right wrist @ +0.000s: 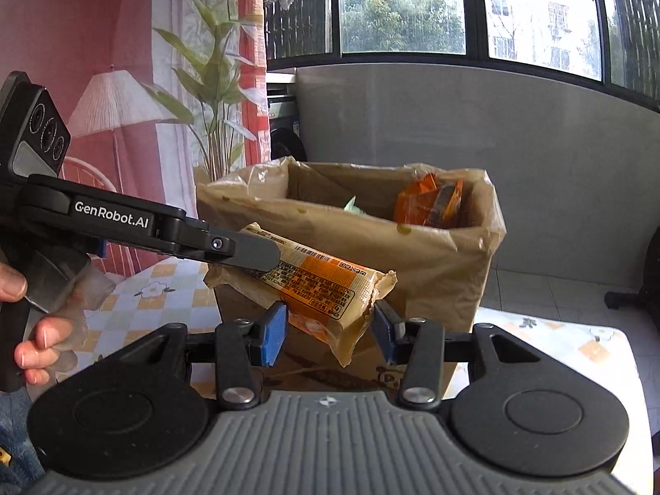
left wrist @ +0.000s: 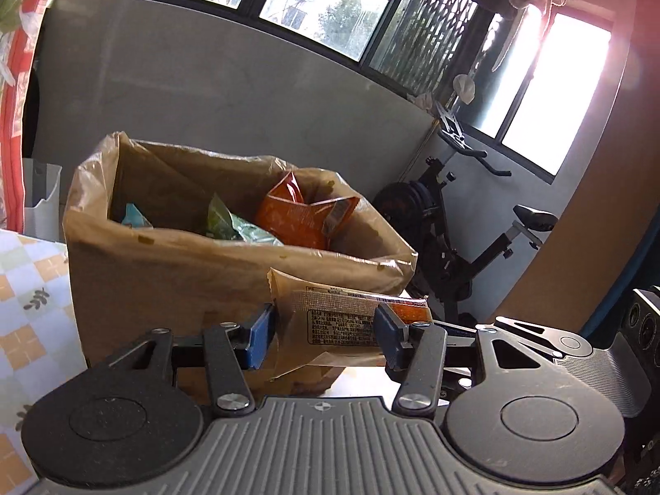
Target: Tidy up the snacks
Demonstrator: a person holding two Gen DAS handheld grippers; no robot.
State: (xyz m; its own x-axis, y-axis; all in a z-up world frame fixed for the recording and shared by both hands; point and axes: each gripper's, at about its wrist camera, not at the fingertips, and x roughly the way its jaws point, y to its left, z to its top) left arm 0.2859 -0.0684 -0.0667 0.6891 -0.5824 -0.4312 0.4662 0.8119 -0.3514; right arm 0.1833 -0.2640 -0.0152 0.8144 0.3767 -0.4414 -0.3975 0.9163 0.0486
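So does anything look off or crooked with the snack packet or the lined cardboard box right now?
The long orange-and-tan snack packet hangs tilted in mid-air, pinched by the left gripper and right gripper together, not yet in the plastic-lined cardboard box. The box's liner is crumpled; nothing looks spilled or torn.

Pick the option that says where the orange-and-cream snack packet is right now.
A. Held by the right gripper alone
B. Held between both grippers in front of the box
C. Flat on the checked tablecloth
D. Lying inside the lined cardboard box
B: the snack packet is in front of the cardboard box, with the left gripper on one end and the right gripper closed on the other.
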